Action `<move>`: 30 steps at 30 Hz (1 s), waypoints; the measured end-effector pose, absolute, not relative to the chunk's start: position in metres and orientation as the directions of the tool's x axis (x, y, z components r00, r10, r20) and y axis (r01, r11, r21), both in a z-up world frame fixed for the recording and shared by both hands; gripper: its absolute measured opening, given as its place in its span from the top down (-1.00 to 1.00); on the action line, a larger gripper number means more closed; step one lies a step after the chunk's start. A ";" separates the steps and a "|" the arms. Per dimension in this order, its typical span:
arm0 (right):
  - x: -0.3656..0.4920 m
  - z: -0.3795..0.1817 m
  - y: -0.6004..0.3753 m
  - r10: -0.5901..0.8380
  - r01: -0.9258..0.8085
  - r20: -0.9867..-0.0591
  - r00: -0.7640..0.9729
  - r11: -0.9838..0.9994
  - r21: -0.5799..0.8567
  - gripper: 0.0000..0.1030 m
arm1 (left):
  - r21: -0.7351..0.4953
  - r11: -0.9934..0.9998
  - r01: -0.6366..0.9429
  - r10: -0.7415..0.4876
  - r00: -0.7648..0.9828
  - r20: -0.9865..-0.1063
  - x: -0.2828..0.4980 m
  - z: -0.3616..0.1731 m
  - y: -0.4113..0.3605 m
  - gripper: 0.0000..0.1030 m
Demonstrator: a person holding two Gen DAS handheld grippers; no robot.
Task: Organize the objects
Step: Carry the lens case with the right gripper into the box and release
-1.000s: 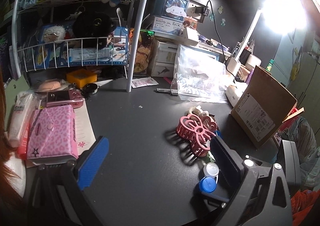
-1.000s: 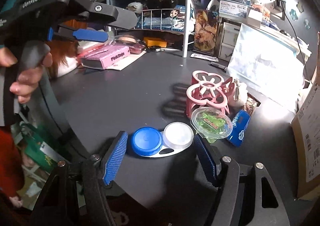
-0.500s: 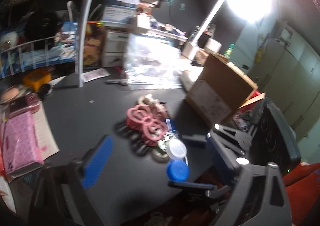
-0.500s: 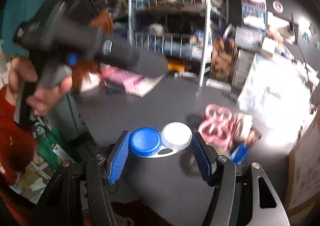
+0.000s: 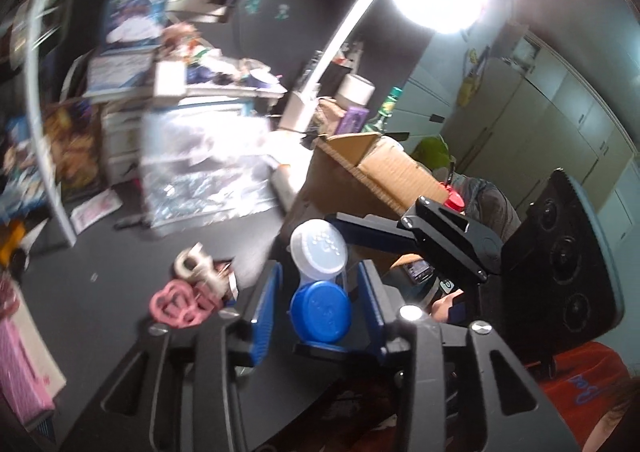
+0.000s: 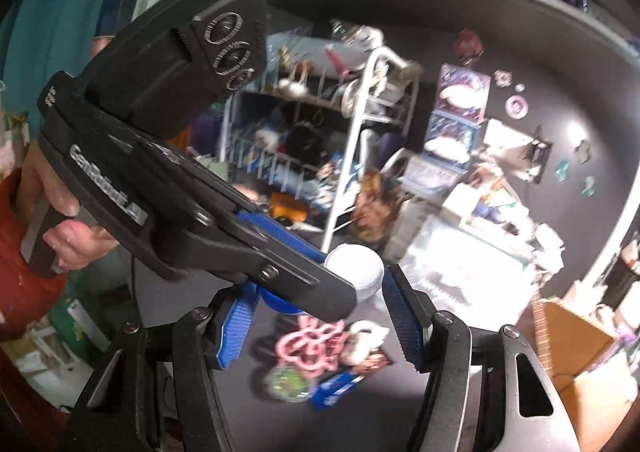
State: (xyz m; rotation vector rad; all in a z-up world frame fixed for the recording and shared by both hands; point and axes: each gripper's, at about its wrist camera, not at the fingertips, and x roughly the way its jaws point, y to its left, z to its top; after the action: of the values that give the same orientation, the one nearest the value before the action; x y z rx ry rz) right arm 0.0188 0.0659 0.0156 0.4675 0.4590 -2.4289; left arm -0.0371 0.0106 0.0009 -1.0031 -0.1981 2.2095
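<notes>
Left wrist view shows the lens case (image 5: 320, 284), blue cap below and white cap above, lifted clear of the desk (image 5: 100, 268) and sitting between the blue pads of both tools at once. My left hand-held gripper (image 5: 318, 312) brackets it closely, though I cannot tell whether its pads truly press. My right hand-held gripper (image 6: 320, 316) stands wider, its pads apart from the white cap, so I judge it loose. This looks like a handover: I should squeeze one side firmly before easing the other, keep the case level, and stay above the pink hair clip (image 5: 180, 302).
</notes>
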 end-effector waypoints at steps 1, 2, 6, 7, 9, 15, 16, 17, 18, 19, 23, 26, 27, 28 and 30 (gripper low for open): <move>0.018 0.021 0.073 -0.495 0.617 -0.426 -0.757 -0.756 -0.218 -0.14 | -0.394 -0.741 -0.543 0.654 -0.454 -0.605 -0.041 0.005 0.019 0.46; 0.017 0.025 0.080 -0.487 0.608 -0.422 -0.765 -0.762 -0.222 -0.14 | -0.389 -0.737 -0.553 0.657 -0.450 -0.605 -0.045 0.009 0.027 0.47; 0.007 0.043 0.112 -0.449 0.572 -0.430 -0.783 -0.792 -0.214 -0.14 | -0.370 -0.716 -0.592 0.669 -0.430 -0.606 -0.064 0.023 0.062 0.48; 0.004 0.047 0.121 -0.439 0.563 -0.436 -0.785 -0.800 -0.209 -0.14 | -0.366 -0.709 -0.602 0.672 -0.421 -0.609 -0.069 0.026 0.072 0.47; -0.001 0.055 0.140 -0.414 0.542 -0.450 -0.791 -0.815 -0.203 -0.14 | -0.359 -0.696 -0.622 0.677 -0.402 -0.617 -0.079 0.031 0.090 0.48; -0.020 0.066 0.189 -0.345 0.493 -0.517 -0.783 -0.852 -0.177 -0.14 | -0.379 -0.656 -0.652 0.688 -0.311 -0.656 -0.117 0.033 0.142 0.48; -0.026 0.065 0.196 -0.334 0.487 -0.537 -0.775 -0.857 -0.169 -0.14 | -0.385 -0.651 -0.654 0.686 -0.291 -0.667 -0.125 0.032 0.150 0.48; -0.032 0.064 0.200 -0.325 0.482 -0.555 -0.766 -0.861 -0.161 -0.14 | -0.391 -0.649 -0.653 0.684 -0.276 -0.675 -0.129 0.030 0.156 0.48; -0.038 0.063 0.207 -0.314 0.477 -0.580 -0.752 -0.866 -0.150 -0.14 | -0.397 -0.647 -0.651 0.681 -0.260 -0.684 -0.135 0.027 0.162 0.48; -0.040 0.061 0.211 -0.306 0.473 -0.594 -0.744 -0.869 -0.145 -0.14 | -0.401 -0.646 -0.649 0.678 -0.248 -0.692 -0.139 0.026 0.166 0.49; -0.060 0.054 0.227 -0.277 0.467 -0.677 -0.682 -0.877 -0.112 -0.13 | -0.421 -0.646 -0.636 0.667 -0.204 -0.716 -0.152 0.017 0.179 0.49; -0.069 0.048 0.236 -0.267 0.463 -0.720 -0.640 -0.882 -0.085 -0.13 | -0.427 -0.651 -0.627 0.660 -0.189 -0.728 -0.159 0.012 0.185 0.49; -0.072 0.046 0.238 -0.265 0.461 -0.732 -0.628 -0.884 -0.075 -0.13 | -0.428 -0.652 -0.625 0.659 -0.189 -0.728 -0.160 0.012 0.185 0.48; -0.074 0.044 0.240 -0.265 0.459 -0.740 -0.618 -0.886 -0.066 -0.14 | -0.428 -0.654 -0.624 0.658 -0.191 -0.728 -0.160 0.012 0.185 0.38; -0.076 0.042 0.242 -0.252 0.453 -0.751 -0.610 -0.889 -0.070 -0.16 | -0.421 -0.653 -0.629 0.660 -0.202 -0.723 -0.160 0.016 0.184 -0.01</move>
State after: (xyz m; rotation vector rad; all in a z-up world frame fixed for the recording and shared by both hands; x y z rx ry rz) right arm -0.0765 0.2422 0.0420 1.1035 0.3569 -2.4846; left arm -0.1596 0.1840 0.0155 -1.1938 -0.0409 1.9458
